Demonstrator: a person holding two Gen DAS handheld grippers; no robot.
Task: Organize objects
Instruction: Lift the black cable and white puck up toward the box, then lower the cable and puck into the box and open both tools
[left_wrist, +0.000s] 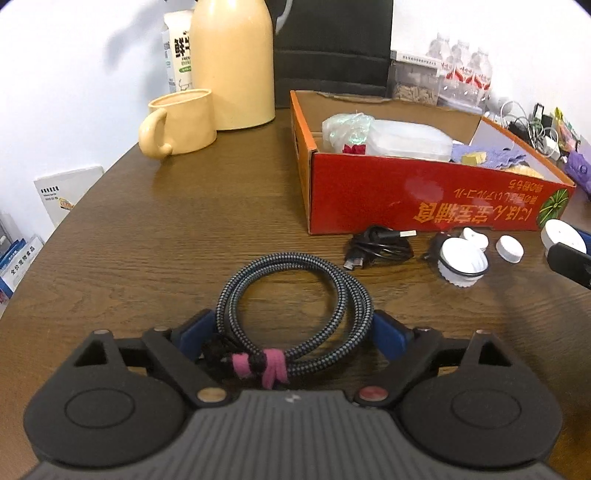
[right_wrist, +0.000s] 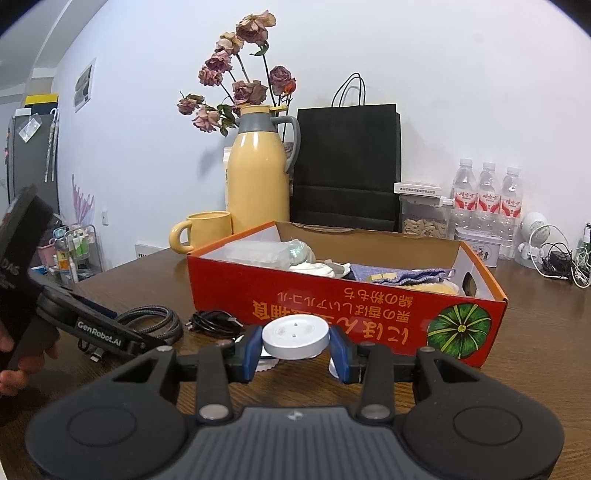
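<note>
The wooden surface (left_wrist: 147, 236) carries everything under inspection. The largest item is the red cardboard box (left_wrist: 424, 195), at one o'clock in the left wrist view; it already holds plastic-wrapped goods and a purple cloth, so it is judged to be the collecting place for the loose articles. Its front wall bears orange East Asian characters printed upside down and a green pumpkin picture; the characters are not legible enough to transcribe.

Behind it at eleven o'clock stand a yellow flask (left_wrist: 232, 62) and a matching mug (left_wrist: 181, 122), apparently outside the sorting.

The braided cable (left_wrist: 295, 295), coiled and bound with a pink tie (left_wrist: 273, 365), lies flat at six o'clock between the jaws of the left gripper (left_wrist: 295, 332). The jaws stand wide on either side of the coil, and the blue pads do not appear to press it, so it is judged not yet gripped. A black USB cable (left_wrist: 376, 247) and small white caps (left_wrist: 509, 249) lie loose just before the box wall, apparently awaiting sorting.

The right gripper (right_wrist: 295, 350) has its jaws narrowed onto a white round disc (right_wrist: 295, 338), raised off the surface at six o'clock of its own view, facing the box. The left gripper's body reads "GenRobot.AI".
</note>
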